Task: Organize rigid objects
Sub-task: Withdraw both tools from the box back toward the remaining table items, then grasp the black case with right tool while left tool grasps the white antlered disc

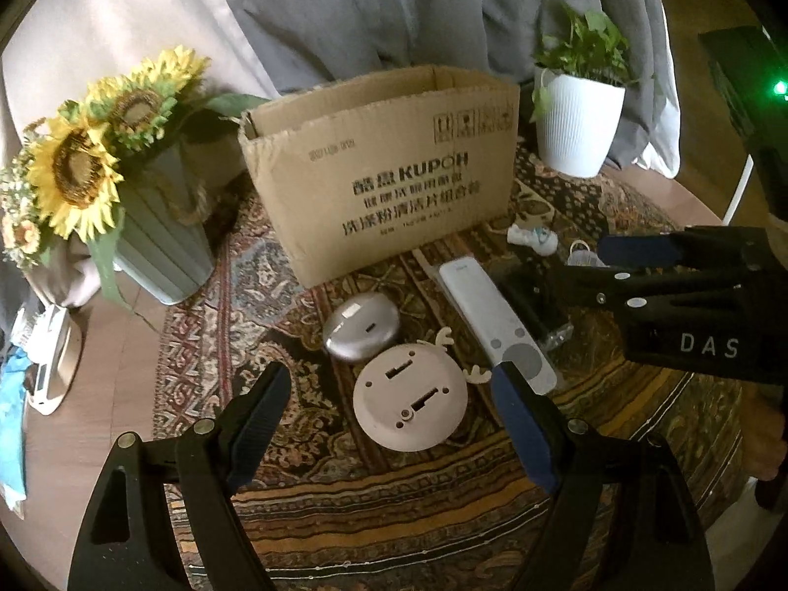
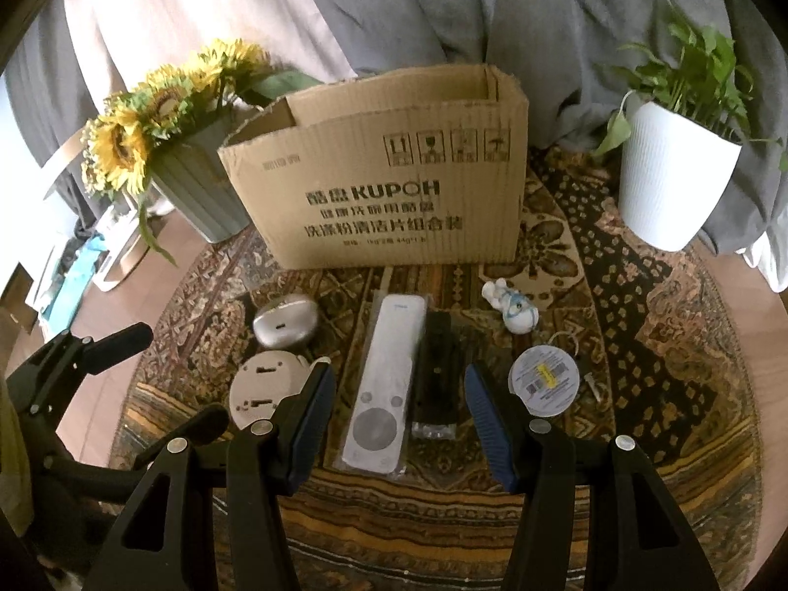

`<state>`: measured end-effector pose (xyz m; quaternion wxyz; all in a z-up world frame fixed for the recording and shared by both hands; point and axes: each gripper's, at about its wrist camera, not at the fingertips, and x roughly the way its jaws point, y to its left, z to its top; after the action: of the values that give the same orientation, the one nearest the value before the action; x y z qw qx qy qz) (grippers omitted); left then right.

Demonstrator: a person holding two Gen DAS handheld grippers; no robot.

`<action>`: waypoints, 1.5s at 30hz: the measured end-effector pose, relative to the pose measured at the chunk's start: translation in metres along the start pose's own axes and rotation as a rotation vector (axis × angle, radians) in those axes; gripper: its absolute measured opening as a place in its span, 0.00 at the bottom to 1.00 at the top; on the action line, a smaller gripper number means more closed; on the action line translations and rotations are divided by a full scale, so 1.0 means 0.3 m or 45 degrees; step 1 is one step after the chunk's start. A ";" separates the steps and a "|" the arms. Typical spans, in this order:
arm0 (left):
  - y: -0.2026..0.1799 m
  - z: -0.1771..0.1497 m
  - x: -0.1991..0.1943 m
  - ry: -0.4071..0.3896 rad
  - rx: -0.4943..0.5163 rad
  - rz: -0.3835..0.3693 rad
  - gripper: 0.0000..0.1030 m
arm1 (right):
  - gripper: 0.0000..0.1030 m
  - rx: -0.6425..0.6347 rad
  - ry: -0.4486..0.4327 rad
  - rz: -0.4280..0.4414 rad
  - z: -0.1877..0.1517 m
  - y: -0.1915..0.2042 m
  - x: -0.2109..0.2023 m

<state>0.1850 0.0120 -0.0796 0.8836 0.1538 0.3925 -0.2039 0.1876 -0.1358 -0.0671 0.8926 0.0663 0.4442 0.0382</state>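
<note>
Sunflower vase (image 1: 162,241), potted plant (image 2: 674,182), patterned rug (image 2: 640,344)

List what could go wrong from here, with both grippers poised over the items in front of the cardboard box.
1. The white remote and black remote lie side by side; the right hand-held gripper, open around both, may grab two or knock one away.
2. The left hand-held gripper frames a flat round disc, hard to pinch off the rug.
3. The grippers are close and could collide.

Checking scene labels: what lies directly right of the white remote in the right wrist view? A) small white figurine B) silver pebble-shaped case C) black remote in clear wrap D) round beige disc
C: the black remote lies alongside the white remote, on its right.
</note>
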 end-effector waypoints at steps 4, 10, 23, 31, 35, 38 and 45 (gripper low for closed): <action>0.002 -0.012 0.035 0.031 0.024 -0.019 0.86 | 0.55 -0.009 0.018 -0.019 -0.006 0.000 0.027; -0.004 -0.028 0.095 0.093 0.087 -0.037 0.87 | 0.55 -0.028 0.043 -0.044 -0.009 0.002 0.073; -0.006 -0.040 0.186 0.149 0.107 -0.082 0.88 | 0.54 0.009 0.092 -0.073 -0.014 -0.040 0.172; -0.013 -0.037 0.235 0.178 0.120 -0.119 0.88 | 0.51 0.006 0.112 -0.087 -0.014 -0.055 0.209; -0.013 -0.033 0.253 0.184 0.122 -0.125 0.87 | 0.47 -0.003 0.112 -0.104 -0.008 -0.060 0.223; -0.014 -0.033 0.263 0.187 0.123 -0.134 0.86 | 0.44 -0.006 0.120 -0.118 -0.008 -0.067 0.232; -0.003 -0.033 0.290 0.201 0.083 -0.142 0.76 | 0.39 -0.027 0.126 -0.110 -0.006 -0.062 0.250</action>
<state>0.2312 -0.0055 -0.1519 0.8318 0.1758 0.4619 -0.2526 0.2315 -0.1444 -0.1302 0.8711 0.0358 0.4897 0.0075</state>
